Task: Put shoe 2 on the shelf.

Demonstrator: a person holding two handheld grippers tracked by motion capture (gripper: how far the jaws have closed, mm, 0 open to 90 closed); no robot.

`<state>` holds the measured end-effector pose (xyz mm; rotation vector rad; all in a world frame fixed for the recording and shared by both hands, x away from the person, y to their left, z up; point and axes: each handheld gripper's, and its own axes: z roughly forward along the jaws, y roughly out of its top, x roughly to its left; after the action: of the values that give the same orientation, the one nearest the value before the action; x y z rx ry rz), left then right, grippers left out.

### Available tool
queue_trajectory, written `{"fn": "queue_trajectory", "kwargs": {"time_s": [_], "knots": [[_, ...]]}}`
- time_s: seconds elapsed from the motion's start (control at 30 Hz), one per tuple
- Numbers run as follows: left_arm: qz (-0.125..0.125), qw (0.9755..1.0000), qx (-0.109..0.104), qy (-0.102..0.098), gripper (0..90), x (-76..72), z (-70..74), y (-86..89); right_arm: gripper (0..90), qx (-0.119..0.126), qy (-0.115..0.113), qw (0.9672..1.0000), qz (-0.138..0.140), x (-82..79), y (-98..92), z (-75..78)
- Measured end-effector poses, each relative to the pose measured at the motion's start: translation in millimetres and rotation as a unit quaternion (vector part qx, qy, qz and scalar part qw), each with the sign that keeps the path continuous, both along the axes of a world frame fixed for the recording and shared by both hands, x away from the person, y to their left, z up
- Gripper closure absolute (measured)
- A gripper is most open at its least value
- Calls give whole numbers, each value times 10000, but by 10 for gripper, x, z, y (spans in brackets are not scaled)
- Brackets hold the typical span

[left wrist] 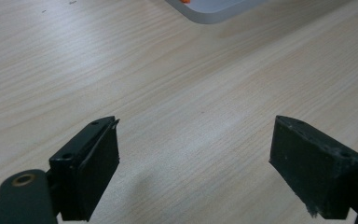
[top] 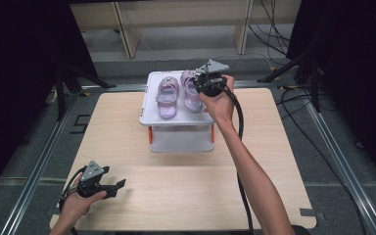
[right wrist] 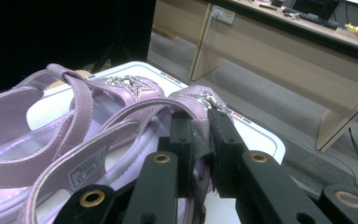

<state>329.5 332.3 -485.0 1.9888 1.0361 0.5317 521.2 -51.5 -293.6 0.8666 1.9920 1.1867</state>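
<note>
Two purple strappy sandals lie side by side on the lid of a white box (top: 176, 120) at the table's far middle. My right gripper (top: 204, 84) reaches over the right sandal (top: 191, 97); the left sandal (top: 167, 98) lies free beside it. In the right gripper view the right gripper (right wrist: 199, 122) is shut on the side wall of the nearer sandal (right wrist: 121, 122), and the other sandal (right wrist: 51, 100) lies to its left. My left gripper (top: 113, 188) rests low at the table's front left, its jaws wide apart. Bare wood shows between the left gripper's (left wrist: 196, 126) black pads.
The white box has orange clips on its front, and one corner (left wrist: 214, 11) of it shows in the left gripper view. The wooden table (top: 186, 191) sits inside a metal frame. Wooden furniture legs, tripod stands and cables stand on the floor beyond.
</note>
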Motion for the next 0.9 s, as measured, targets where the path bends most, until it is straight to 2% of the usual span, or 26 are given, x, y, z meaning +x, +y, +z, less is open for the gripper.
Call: {"fn": "queue_trajectory", "kwargs": {"time_s": [0.23, 0.27, 0.3, 0.37, 0.47, 0.5, 0.57, 0.6, 0.67, 0.73, 0.77, 0.8, 0.83, 0.87, 0.9], "knots": [[-9, 10000, -15, -21, 149, 1, -3, -6, 808, -117, 97, 9998, -96, 85, 62, -71], [-21, 10000, 68, -12, 150, 4, 3, 6, 806, -130, 167, 9997, -81, 89, 71, -80], [-10, 10000, -10, -21, 150, 3, 0, 1, 800, -167, 154, 9997, -66, 99, 75, -90], [27, 10000, -22, 9, 150, -4, -1, -1, 785, -109, 162, 9998, -66, 107, 94, -103], [-3, 10000, -17, -19, 150, -2, 0, -6, 738, -29, 342, 9994, -12, 108, 128, -119], [-7, 10000, -25, -26, 150, -2, 0, -8, 725, -75, 307, 9995, 5, 115, 129, -124], [-8, 10000, -17, -24, 150, -1, 0, -6, 671, -69, 494, 9987, 50, 110, 149, -136], [-4, 10000, -14, -19, 150, -2, 0, -5, 661, -26, 518, 9987, 16, 100, 167, -145], [-6, 10000, -15, -22, 150, -2, 0, -4, 623, -122, 525, 9985, 30, 94, 170, -136], [-19, 10000, -9, -23, 150, 1, -1, -5, 596, -145, 419, 9990, 47, 97, 154, -132], [-24, 10000, -9, -27, 150, 2, -2, -6, 588, -55, 446, 9990, 28, 96, 149, -135], [-63, 9999, 106, -27, 150, 7, 2, 6, 576, -96, 463, 9989, 62, 97, 126, -124], [-77, 9999, 126, -32, 150, 10, 2, 8, 562, -67, 428, 9990, 54, 101, 121, -129], [-57, 10000, 0, -45, 150, 6, -4, -6, 534, -20, 561, 9984, 119, 95, 109, -125], [-29, 10000, -18, -27, 150, 0, -4, -9, 519, 69, 562, 9983, 135, 95, 105, -128]]}}
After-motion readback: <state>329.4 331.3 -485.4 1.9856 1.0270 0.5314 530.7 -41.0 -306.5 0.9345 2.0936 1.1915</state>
